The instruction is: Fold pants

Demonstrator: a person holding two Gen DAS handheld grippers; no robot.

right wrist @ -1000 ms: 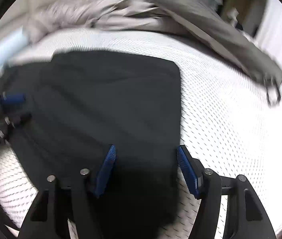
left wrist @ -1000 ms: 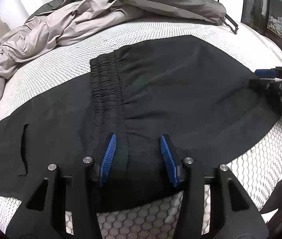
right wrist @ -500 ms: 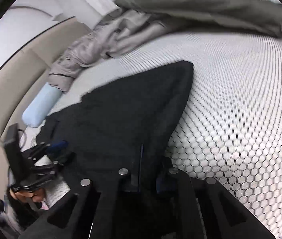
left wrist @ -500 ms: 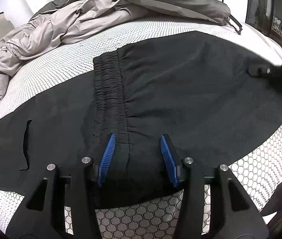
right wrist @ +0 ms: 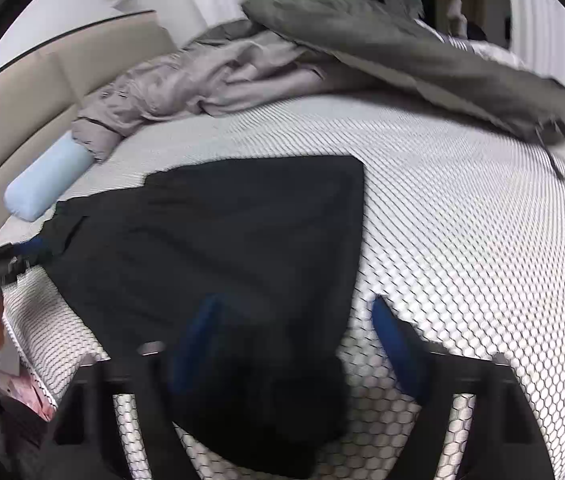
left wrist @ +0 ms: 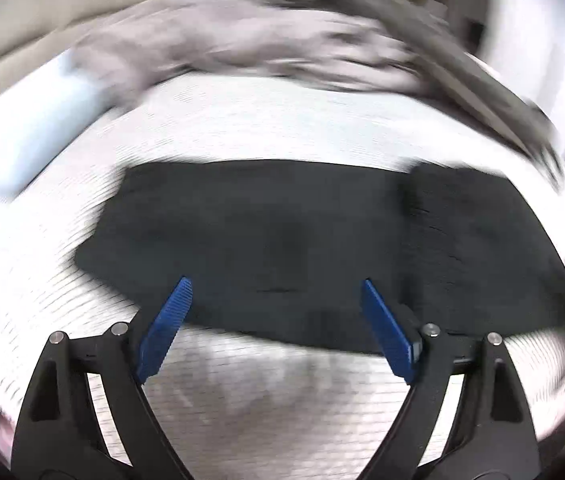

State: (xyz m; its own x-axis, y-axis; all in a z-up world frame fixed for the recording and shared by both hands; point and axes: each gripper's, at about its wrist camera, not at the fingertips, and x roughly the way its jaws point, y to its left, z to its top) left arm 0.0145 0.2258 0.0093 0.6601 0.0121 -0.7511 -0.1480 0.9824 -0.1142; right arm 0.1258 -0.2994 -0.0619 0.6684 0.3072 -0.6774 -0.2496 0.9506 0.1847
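Pants (right wrist: 242,240) folded flat on mattress (right wrist: 462,240); left gripper (left wrist: 276,320) and right gripper (right wrist: 294,332) both spreading, nothing pinched.

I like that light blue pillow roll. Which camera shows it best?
The right wrist view: the light blue roll is sharp there, lying at the bed's far left edge beside the grey jacket. In the left wrist view it is only a pale blue smear from motion blur.
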